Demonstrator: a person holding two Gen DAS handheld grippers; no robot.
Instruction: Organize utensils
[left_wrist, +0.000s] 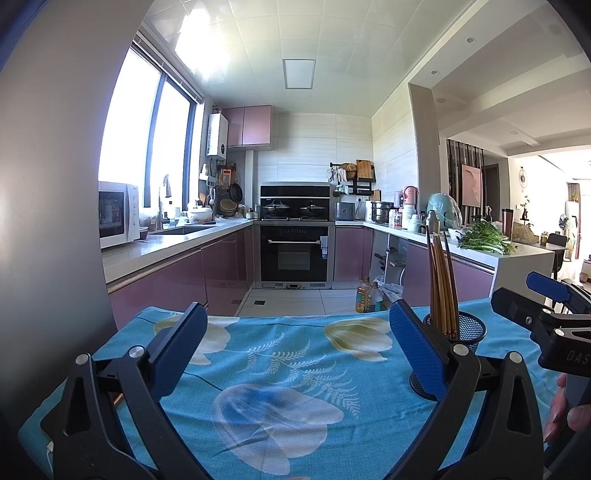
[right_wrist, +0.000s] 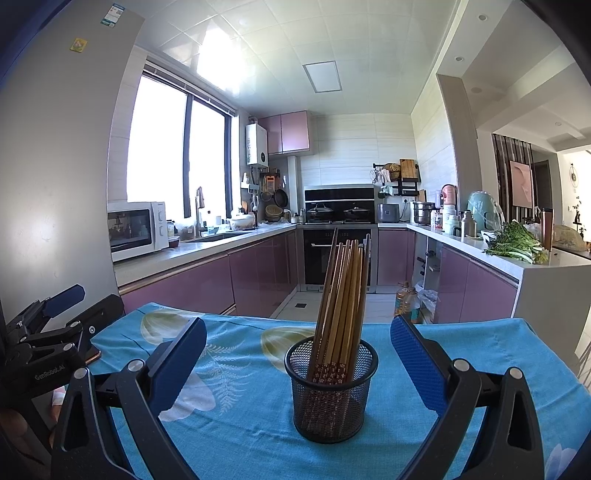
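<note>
- Fingers, right gripper: spread wide, gripping nothing; aimed so the mesh cup sits centred between them, apparently lined up for an approach.
- Fingers, left gripper: likewise wide apart and empty, over bare cloth left of the cup.
- Chopsticks: one bundle, standing in the cup, leaning slightly right against its rim; already gathered, none seen loose.
- Counter: covered by blue floral cloth; cup stands upright on it.
- Room: kitchen, pink cabinets, oven, microwave, greens on far worktop.
</note>
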